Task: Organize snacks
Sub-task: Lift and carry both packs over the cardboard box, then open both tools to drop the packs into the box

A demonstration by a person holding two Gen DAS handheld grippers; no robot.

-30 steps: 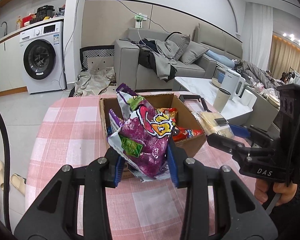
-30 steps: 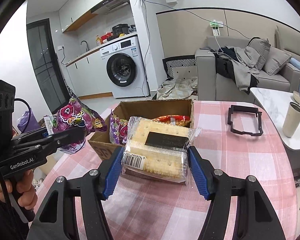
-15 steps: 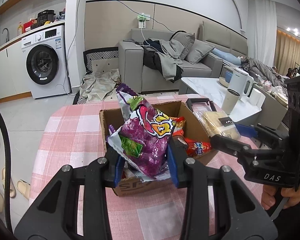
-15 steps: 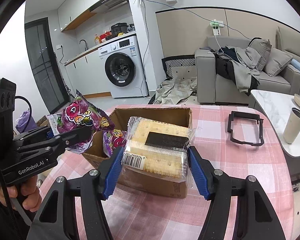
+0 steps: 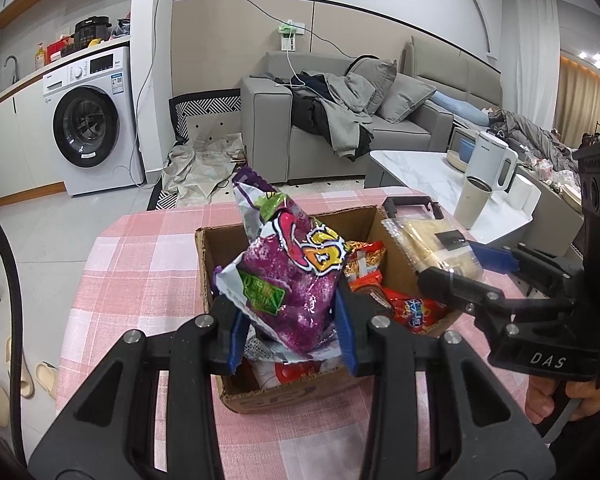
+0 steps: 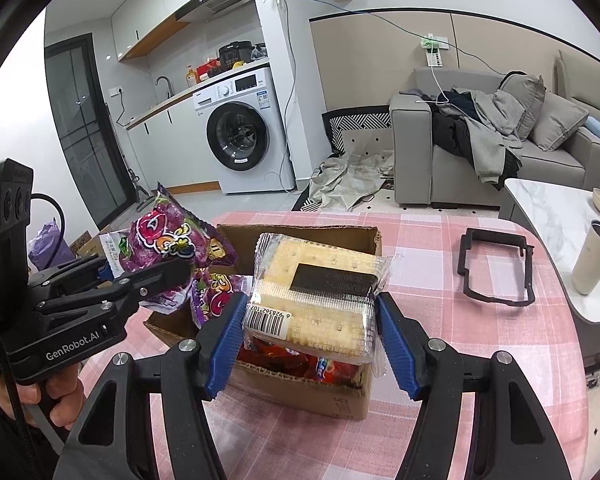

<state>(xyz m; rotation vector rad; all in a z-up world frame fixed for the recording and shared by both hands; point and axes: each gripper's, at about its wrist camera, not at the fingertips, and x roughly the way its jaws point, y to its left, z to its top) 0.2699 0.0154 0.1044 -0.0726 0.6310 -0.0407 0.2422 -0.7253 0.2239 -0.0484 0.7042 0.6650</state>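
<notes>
Left wrist view: left tongs clamped on a purple crinkly snack bag with a green label and cartoon lettering, held upright over the near-left part of the open brown cardboard box. Bag bottom sits at or just inside the box opening, can't tell if it touches the contents. Box stands on the pink-and-white checked cloth surface. Inside the box: red and orange foil snack packs, right of the purple bag. Right tongs come in from the right of the box, pinching a clear-wrapped pack of pale crackers with a black label above the box's right wall.

Right wrist view: right tongs closed on the cracker pack, 1 blue pad on each short side, barcode facing the camera, pack hanging above the box near its front edge. Left tongs enter from the left of the box with the purple bag above the box's left side. 1 more purple snack bag stands inside the box, left of the cracker pack. Black rectangular plastic frame lies flat on the surface, right of the box, well apart. Beige tumbler on a white marble table further right of the box.
</notes>
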